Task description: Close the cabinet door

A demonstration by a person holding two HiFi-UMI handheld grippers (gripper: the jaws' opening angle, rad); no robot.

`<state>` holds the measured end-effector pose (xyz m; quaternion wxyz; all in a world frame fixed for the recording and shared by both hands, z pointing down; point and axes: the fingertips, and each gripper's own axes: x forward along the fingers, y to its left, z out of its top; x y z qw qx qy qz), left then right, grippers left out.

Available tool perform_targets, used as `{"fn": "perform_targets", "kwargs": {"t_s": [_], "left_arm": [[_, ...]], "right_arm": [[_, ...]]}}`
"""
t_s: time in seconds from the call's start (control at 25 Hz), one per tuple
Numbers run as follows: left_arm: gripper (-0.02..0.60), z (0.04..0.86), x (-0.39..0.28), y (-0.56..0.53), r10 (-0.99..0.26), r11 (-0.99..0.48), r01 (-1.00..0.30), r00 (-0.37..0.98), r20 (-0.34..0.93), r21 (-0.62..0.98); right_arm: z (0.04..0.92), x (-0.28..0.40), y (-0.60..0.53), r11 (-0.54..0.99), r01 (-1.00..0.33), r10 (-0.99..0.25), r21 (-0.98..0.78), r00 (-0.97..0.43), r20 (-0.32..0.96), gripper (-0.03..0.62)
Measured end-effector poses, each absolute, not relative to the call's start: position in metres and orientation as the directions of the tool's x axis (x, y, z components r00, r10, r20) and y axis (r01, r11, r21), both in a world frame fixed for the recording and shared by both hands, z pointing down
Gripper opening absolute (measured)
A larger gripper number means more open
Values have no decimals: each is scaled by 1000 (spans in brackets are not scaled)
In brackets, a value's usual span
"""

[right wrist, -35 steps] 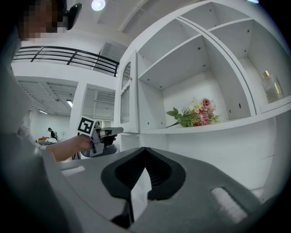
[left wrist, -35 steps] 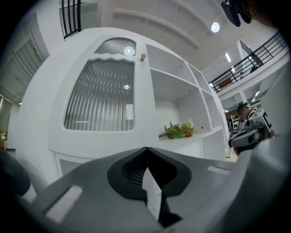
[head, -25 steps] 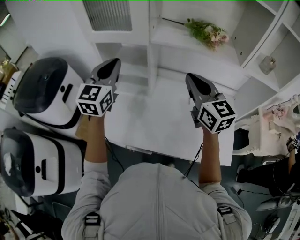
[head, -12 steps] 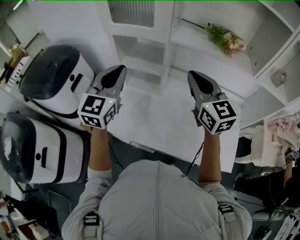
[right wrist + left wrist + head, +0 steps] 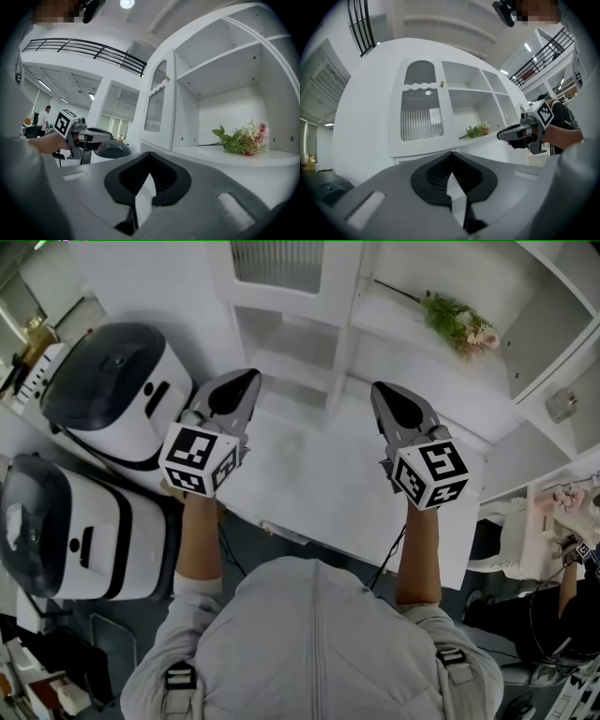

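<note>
- Door not yet touched: nearest, the left gripper and right gripper hang level over the counter, jaws pinched together, empty.
- Both slid slightly sideways this last second, the right one towards the door's side.
- Farthest, the door stands swung out from the cabinet, well apart from both, so the approach is probably just starting.

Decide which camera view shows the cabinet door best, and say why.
The left gripper view: the cabinet door faces the camera whole, with arched top, ribbed pane and knob. The right gripper view shows the door at a steep slant. The head view catches only part of it at the top edge.
</note>
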<state>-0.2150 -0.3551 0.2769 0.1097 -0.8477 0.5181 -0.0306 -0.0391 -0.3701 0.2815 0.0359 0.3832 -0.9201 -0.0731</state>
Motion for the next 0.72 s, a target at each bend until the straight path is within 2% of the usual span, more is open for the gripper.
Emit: {"fn": "perform_targets", "kwargs": {"t_s": [0.72], "left_arm": [[17,291,-211,-358,-889,-437,-871,456,-37,-223]], "right_arm": [[292,-41,-372,705,-693,-704,152,-709,34,0]]}}
